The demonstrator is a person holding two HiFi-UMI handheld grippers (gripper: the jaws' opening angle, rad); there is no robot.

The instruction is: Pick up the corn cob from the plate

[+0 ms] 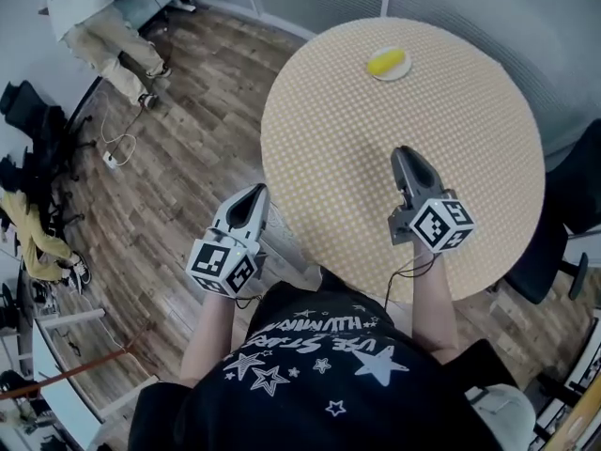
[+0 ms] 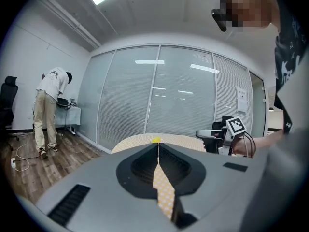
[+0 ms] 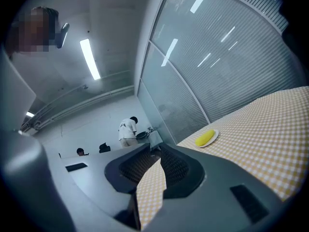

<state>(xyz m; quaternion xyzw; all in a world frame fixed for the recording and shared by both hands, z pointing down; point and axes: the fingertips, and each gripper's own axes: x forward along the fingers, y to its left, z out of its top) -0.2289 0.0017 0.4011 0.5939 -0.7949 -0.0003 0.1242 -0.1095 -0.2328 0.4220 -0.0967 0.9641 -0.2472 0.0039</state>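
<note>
Cloth in a fine yellow check covers the round table (image 1: pixel 376 186), which fills the upper right of the head view, with wooden floor (image 1: pixel 188 139) to its left.

The right hand-held gripper (image 1: pixel 404 151) hangs over the near half of the table and points toward the top of the frame. In its own view the jaws stand all but together, with nothing between them. The left hand-held gripper (image 1: pixel 254 194) is off the table at lower left, over the floor. Its jaws are closed and empty too.

At the far edge of the table, near the top of the head view, sits a small pale plate (image 1: pixel 394 77). The corn cob (image 1: pixel 385 62) lies on it, yellow and lengthwise across the frame. It is well apart from both hand-held grippers. In the right gripper view it shows right of centre, beyond the jaw tips.

The step in hand looks like the reach, most likely by the right hand-held gripper, which is nearer and roughly in line. To do it well, the jaws should open wider than the cob is thick before they arrive. They should then come in low, straddle its middle across the short way, and close gently, since a round cob may roll or slip. Because the plate sits close to the far rim, a push along the table could slide it off. The jaws should therefore settle around the cob without nudging the plate.
</note>
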